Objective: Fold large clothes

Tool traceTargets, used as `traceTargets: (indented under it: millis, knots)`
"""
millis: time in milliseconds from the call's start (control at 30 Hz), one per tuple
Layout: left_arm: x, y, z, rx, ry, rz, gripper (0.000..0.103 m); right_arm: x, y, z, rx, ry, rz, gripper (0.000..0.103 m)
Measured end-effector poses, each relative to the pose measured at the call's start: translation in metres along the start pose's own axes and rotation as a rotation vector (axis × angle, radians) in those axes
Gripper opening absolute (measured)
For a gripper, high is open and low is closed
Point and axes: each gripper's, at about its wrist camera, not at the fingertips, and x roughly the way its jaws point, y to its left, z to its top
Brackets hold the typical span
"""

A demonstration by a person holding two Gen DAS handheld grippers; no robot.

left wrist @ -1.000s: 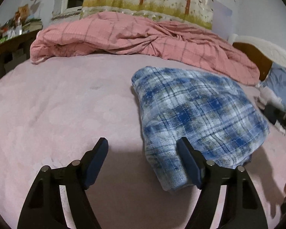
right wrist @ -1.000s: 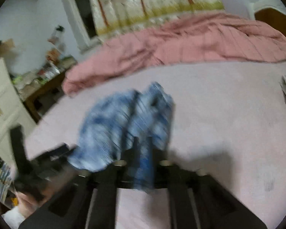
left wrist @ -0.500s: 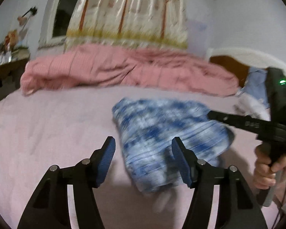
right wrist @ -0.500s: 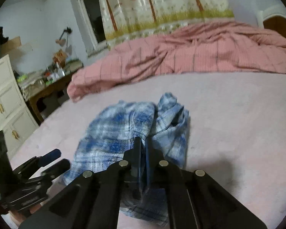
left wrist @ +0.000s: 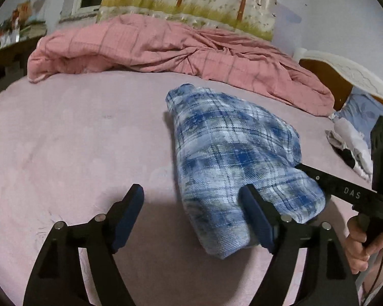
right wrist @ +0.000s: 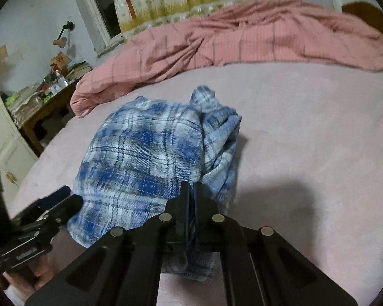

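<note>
On a bed covered in a pale pink plush sheet point(left wrist: 71, 140) lies the blue and white plaid flannel shirt point(left wrist: 232, 153), bundled into a rough, thick fold near the middle, in front of a rumpled pink checked quilt point(left wrist: 166, 48).

Our right claw point(right wrist: 190, 191) is closed tight on a pinch of the shirt's near edge, with cloth trailing out below its fingers. Our left claw point(left wrist: 191, 204) stands wide and holds nothing; its jaws have just been opening. The shirt's near left corner sits between its fingers, against the right-hand one.

To do this step well, we judge we should keep the right grip firm, close the left claw on the matching corner, then lift both evenly so the layers stay aligned rather than bunching.

From the left view, the shirt stretches ahead and to the right; from the right view, it runs ahead and slightly left.
</note>
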Motion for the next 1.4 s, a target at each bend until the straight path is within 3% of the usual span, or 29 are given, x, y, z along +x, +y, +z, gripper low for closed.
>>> traceTargets:
  millis: [67, 100, 167, 233, 267, 400, 500, 667, 967, 1133, 1200, 1267, 1300, 1400]
  knots:
    - [-0.005, 0.001, 0.001, -0.010, -0.016, -0.022, 0.077, -0.005, 0.000, 0.000, 0.000, -0.026, 0.007, 0.004]
    - [-0.007, 0.002, 0.004, -0.020, -0.028, -0.035, 0.077, -0.010, -0.001, 0.001, 0.010, -0.050, 0.015, 0.011]
    - [-0.008, 0.003, 0.013, -0.039, -0.040, -0.032, 0.087, -0.018, -0.005, 0.005, 0.043, -0.091, 0.018, 0.032]
    - [-0.003, 0.006, 0.022, -0.059, -0.031, -0.070, 0.091, -0.021, -0.012, 0.011, 0.082, -0.123, -0.001, 0.072]
    - [0.003, 0.008, 0.026, -0.076, -0.003, -0.109, 0.091, -0.020, -0.016, 0.014, 0.097, -0.128, 0.003, 0.076]
    - [0.029, 0.027, 0.021, -0.246, 0.093, -0.224, 0.091, 0.000, -0.032, 0.015, 0.187, -0.026, 0.101, 0.077]
    - [0.037, 0.034, 0.014, -0.288, 0.117, -0.256, 0.092, 0.014, -0.040, 0.010, 0.238, 0.029, 0.155, 0.077]
    - [0.035, 0.026, 0.013, -0.243, 0.117, -0.209, 0.095, 0.027, -0.044, 0.006, 0.275, 0.045, 0.177, 0.088]
    - [0.034, 0.018, 0.010, -0.199, 0.106, -0.186, 0.099, 0.022, -0.050, 0.003, 0.305, 0.015, 0.215, 0.089]
    - [0.036, 0.018, 0.009, -0.206, 0.116, -0.216, 0.099, 0.027, -0.049, 0.003, 0.281, 0.040, 0.246, 0.089]
    - [0.037, 0.016, 0.008, -0.203, 0.128, -0.243, 0.096, 0.029, -0.048, 0.002, 0.267, 0.069, 0.269, 0.089]
    - [0.037, 0.012, 0.007, -0.193, 0.147, -0.289, 0.080, 0.031, -0.048, 0.001, 0.257, 0.087, 0.286, 0.089]
    - [0.037, 0.012, 0.006, -0.197, 0.152, -0.305, 0.079, 0.032, -0.048, 0.001, 0.251, 0.095, 0.294, 0.090]
    - [0.033, 0.014, 0.005, -0.213, 0.139, -0.321, 0.059, 0.034, -0.043, 0.001, 0.226, 0.117, 0.309, 0.090]
